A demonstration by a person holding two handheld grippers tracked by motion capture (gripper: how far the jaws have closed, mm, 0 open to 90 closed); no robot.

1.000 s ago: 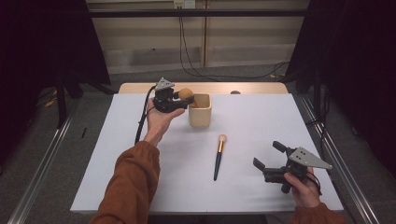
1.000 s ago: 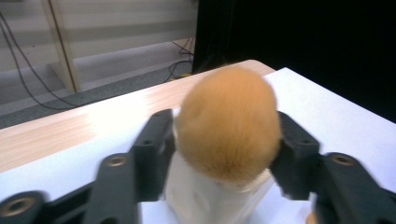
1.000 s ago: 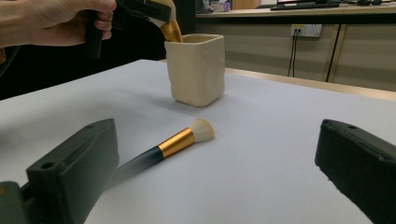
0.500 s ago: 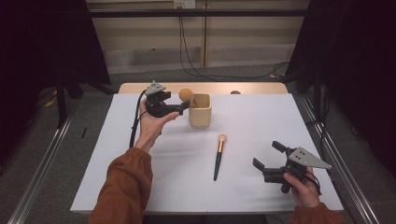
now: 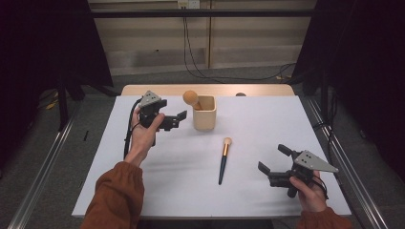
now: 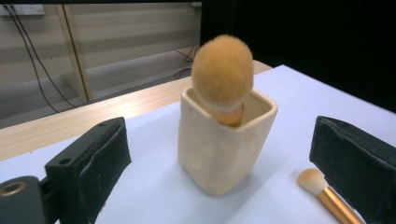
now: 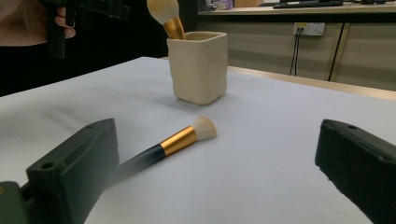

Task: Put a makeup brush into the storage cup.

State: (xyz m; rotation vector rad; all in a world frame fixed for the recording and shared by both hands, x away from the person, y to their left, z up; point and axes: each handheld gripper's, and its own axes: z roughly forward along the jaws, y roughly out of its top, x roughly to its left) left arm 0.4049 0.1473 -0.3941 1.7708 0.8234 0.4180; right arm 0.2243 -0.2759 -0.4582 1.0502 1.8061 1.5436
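**One brush in the cup, one flat on the table**

The round-headed brush (image 5: 191, 98) stands head up in the cream cup (image 5: 205, 114), leaning toward the cup's left rim, its fluffy head clear above the rim. The cup sits on the white table (image 5: 157, 191) near the far edge, about midway across. In the left gripper view the cup is straight ahead between the two black jaws, and nothing is held between them.

The left gripper (image 5: 177, 119) hovers just left of the cup, jaws spread wide and pointing at it, close to the cup wall but apart from it. Its cable trails down past the hand toward the table.

The second brush (image 5: 223, 159), dark handle with a gold ferrule, lies flat on the table nearer than the cup, bristles pointing toward the cup, well apart from it.

The right gripper (image 5: 272, 160) is held low near the table's near right corner, jaws wide and empty, facing the lying brush; the right gripper view shows bare table between its jaws and the brush's handle.

The tabletop is bare between the cup, the lying brush and each gripper. Beyond the far edge runs a wooden strip, then floor with cables
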